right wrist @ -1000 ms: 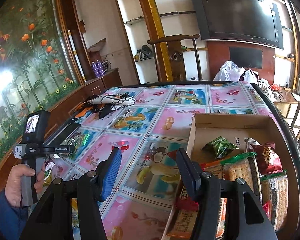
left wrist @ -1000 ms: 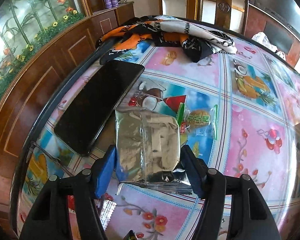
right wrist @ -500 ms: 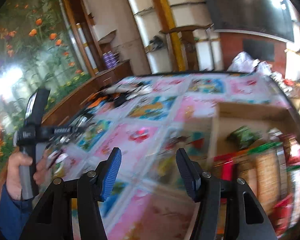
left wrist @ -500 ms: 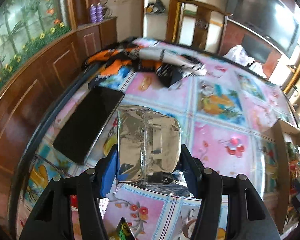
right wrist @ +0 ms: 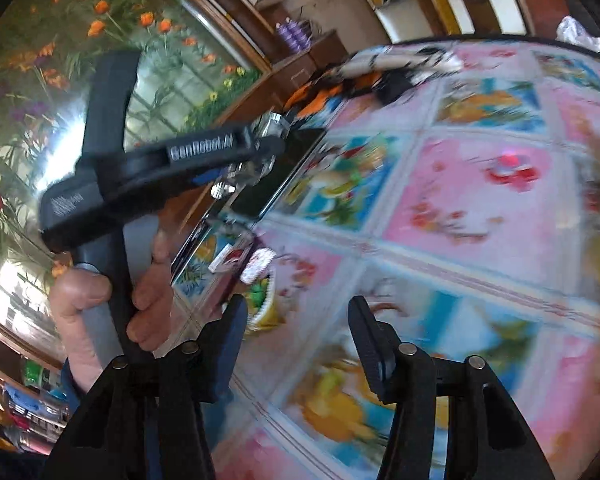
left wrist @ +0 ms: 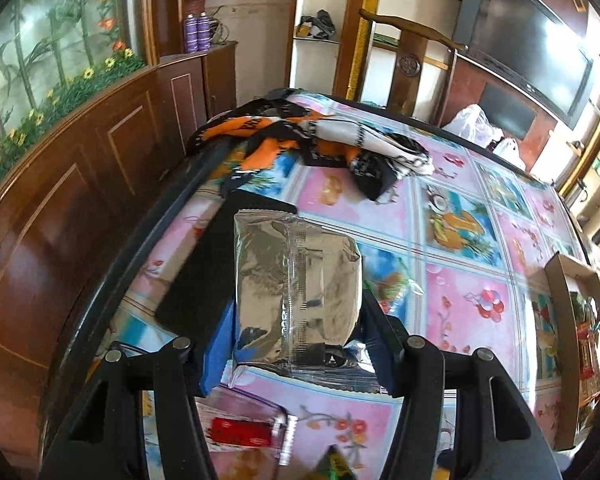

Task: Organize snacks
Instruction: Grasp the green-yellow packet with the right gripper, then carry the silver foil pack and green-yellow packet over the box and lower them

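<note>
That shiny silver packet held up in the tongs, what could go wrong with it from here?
1. The left tongs pinch the silver packet only near its lower end; the slick foil could slip out and drop onto the black tablet beneath.
2. The cardboard box sits far across the table, so a long carry gives more chance of a drop.
3. The right tongs, empty and closing, are close to the hand holding the left ones; they might bump.
</note>
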